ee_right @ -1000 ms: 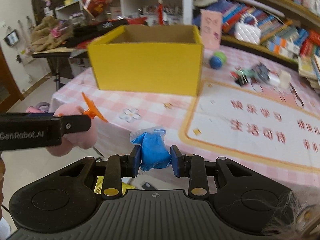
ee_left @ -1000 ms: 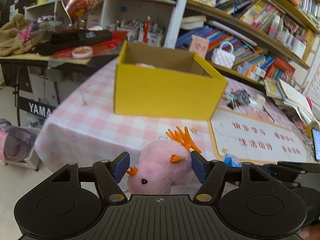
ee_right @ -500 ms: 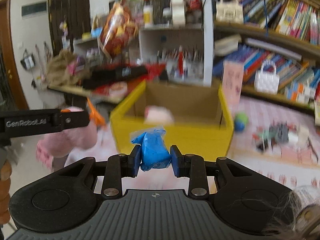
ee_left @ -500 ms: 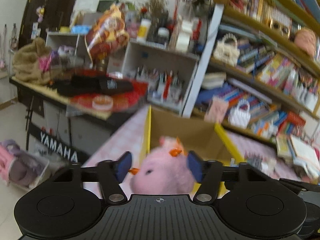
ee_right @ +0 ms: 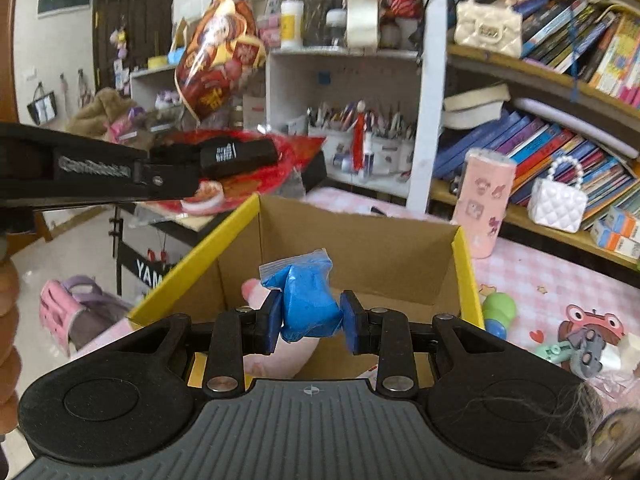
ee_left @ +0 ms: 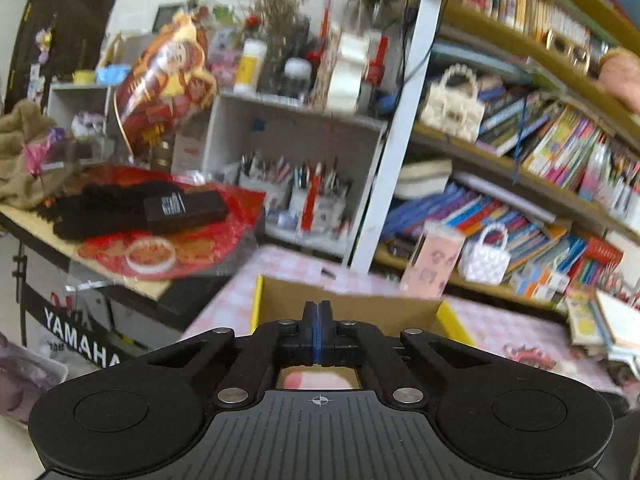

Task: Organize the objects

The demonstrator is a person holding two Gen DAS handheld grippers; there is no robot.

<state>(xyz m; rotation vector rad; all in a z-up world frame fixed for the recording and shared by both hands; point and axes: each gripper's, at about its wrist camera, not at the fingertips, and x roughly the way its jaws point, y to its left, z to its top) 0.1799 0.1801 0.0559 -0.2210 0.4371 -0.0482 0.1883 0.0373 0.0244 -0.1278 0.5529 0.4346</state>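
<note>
The yellow cardboard box (ee_right: 200, 260) stands open on the pink checked table, right under both grippers. My right gripper (ee_right: 310, 314) hovers over the box's near rim, shut on a blue bag (ee_right: 308, 300) of soft material. My left gripper (ee_left: 317, 316) is shut, its blue pads pressed together with nothing between them, above the same yellow box (ee_left: 256, 300). A pink plush toy (ee_right: 276, 356) lies inside the box below the fingers; a pink patch of the plush (ee_left: 316, 380) shows under the left gripper. The left gripper's side (ee_right: 100, 172) crosses the right wrist view at the left.
Beyond the box are a pink patterned cup (ee_right: 486, 204) and a white quilted handbag (ee_right: 556, 200). A green and blue ball toy (ee_right: 498, 308) and small toys (ee_right: 580, 352) lie to the box's right. Bookshelves (ee_right: 560, 140) line the back; a cluttered side desk (ee_left: 160, 216) stands left.
Both grippers rose and moved forward from the table's edge to over the box. The left gripper let go of the pink plush, now in the box, and closed. The right still holds the blue bag.
</note>
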